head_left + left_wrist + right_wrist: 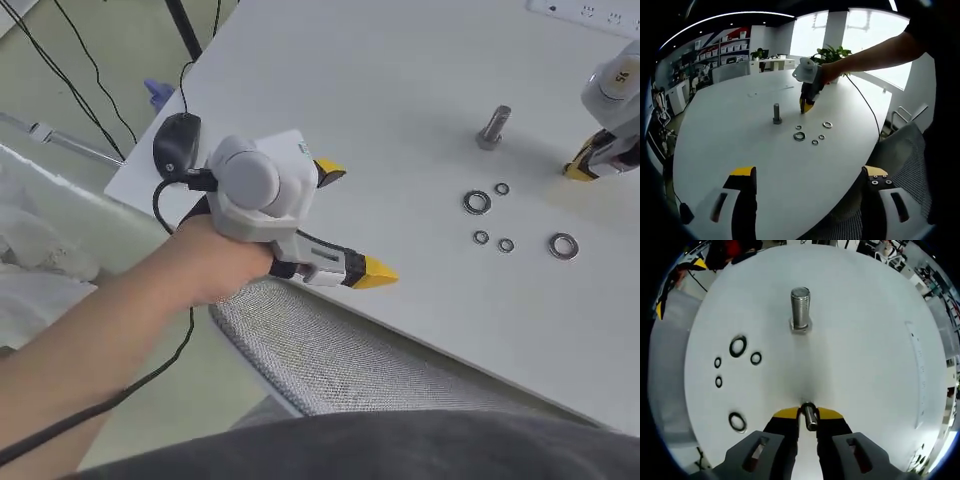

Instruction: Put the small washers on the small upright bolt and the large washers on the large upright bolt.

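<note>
A large steel bolt [492, 127] [800, 310] [776, 114] stands upright on the white table [400, 80]. Two large washers [477, 202] [563, 245] and three small washers [501, 188] [481, 237] [506, 245] lie flat in front of it. The right gripper view also has a large washer [738, 345] and a small washer [756, 358] left of the bolt. My right gripper [809, 415] [582, 170] [806, 106] is shut on a small bolt [810, 417], low over the table beside the large bolt. My left gripper [355, 221] [809, 172] hangs open at the table's near edge with nothing between its fingers.
A grey mesh chair [330, 350] sits under the table's near edge. Black cables [100, 100] run over the floor at the left. A socket strip [590, 15] lies at the table's far right. The table beyond the bolt is bare.
</note>
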`<move>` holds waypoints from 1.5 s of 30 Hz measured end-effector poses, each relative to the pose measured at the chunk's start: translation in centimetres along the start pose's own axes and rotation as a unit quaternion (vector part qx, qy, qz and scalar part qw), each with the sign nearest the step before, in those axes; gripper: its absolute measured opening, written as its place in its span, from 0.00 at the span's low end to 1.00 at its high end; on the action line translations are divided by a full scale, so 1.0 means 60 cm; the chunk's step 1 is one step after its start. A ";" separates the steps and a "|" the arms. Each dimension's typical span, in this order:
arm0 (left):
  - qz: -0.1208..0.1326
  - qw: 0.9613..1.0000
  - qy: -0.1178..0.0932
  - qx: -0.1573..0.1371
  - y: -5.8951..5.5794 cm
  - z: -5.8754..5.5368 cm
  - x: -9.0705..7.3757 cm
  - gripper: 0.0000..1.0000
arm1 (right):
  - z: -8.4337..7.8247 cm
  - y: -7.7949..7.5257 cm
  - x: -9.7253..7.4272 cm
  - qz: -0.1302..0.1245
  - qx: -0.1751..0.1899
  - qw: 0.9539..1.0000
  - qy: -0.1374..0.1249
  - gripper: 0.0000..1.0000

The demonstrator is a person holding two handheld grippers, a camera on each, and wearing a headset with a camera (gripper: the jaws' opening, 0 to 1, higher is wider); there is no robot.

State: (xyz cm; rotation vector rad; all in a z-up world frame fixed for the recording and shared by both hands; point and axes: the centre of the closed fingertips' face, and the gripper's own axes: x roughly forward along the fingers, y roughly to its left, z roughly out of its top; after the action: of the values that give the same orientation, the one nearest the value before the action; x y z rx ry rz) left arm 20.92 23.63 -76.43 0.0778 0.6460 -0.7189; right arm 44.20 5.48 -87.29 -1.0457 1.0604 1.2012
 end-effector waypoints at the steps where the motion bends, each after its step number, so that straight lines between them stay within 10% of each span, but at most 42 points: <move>1: -0.001 1.000 0.000 -0.001 -0.001 0.000 0.000 0.86 | 0.001 -0.001 0.001 0.001 -0.002 1.000 0.000 0.13; 26: 0.001 1.000 0.003 0.004 -0.004 0.003 -0.001 0.84 | 0.009 0.014 -0.021 0.016 -0.007 1.000 -0.014 0.31; 45: -0.016 1.000 -0.008 0.014 -0.010 0.027 0.005 0.85 | 0.026 0.029 -0.106 0.006 -0.013 1.000 -0.017 0.32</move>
State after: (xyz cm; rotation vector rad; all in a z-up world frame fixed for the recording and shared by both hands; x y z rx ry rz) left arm 21.54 22.54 -75.22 0.0878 0.6220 -0.7580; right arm 42.19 5.98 -80.86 -1.0357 1.0279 1.2406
